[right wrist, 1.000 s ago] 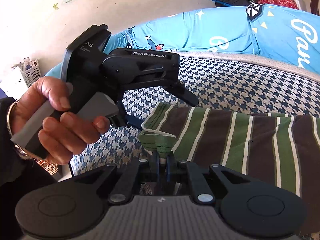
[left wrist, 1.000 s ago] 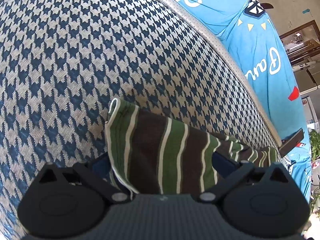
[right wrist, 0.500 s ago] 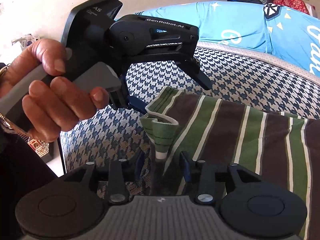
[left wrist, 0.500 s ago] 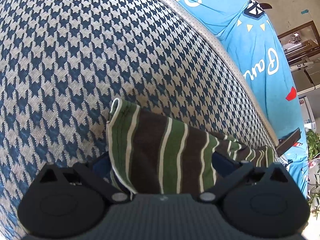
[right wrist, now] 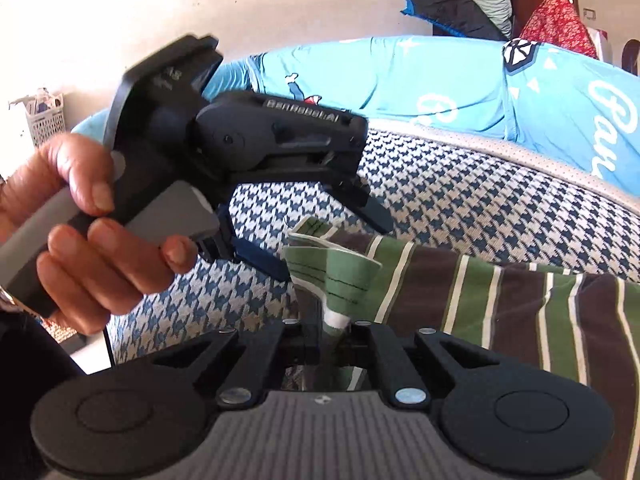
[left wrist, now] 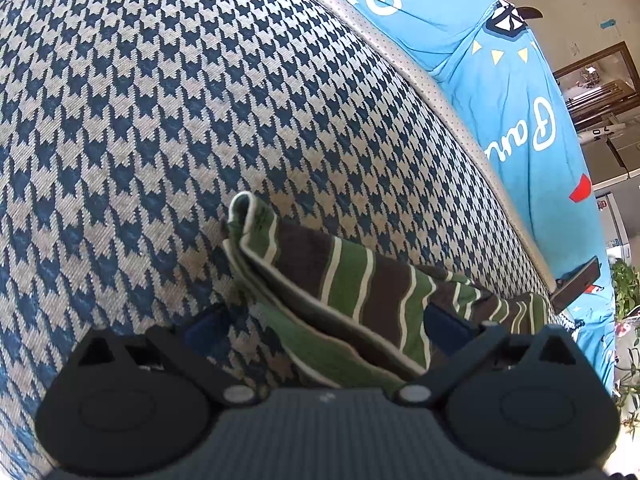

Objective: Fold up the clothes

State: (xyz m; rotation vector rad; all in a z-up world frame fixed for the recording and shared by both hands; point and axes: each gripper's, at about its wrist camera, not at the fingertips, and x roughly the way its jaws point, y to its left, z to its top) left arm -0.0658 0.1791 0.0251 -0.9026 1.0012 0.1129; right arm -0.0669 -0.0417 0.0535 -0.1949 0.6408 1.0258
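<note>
A green, brown and white striped garment (left wrist: 360, 292) lies on a blue-and-beige houndstooth cushion (left wrist: 160, 100). My left gripper (left wrist: 320, 330) is open, its blue-padded fingers (left wrist: 204, 326) straddling the garment's folded corner. The right wrist view shows that left gripper (right wrist: 332, 240) held by a hand, fingers spread over the corner. My right gripper (right wrist: 334, 332) is shut on the garment's green hem (right wrist: 340, 280), which bunches up between the jaws. The rest of the garment (right wrist: 520, 312) stretches to the right.
A bright blue printed sheet (left wrist: 520, 100) covers the surface behind the cushion and also shows in the right wrist view (right wrist: 460, 88). A pile of clothes (right wrist: 480, 4) sits at the back. A white basket (right wrist: 42, 116) stands by the wall at left.
My right gripper opened, then shut again on the hem. The left gripper shifted right, so the garment's corner now lies toward its right finger, with layers showing.
</note>
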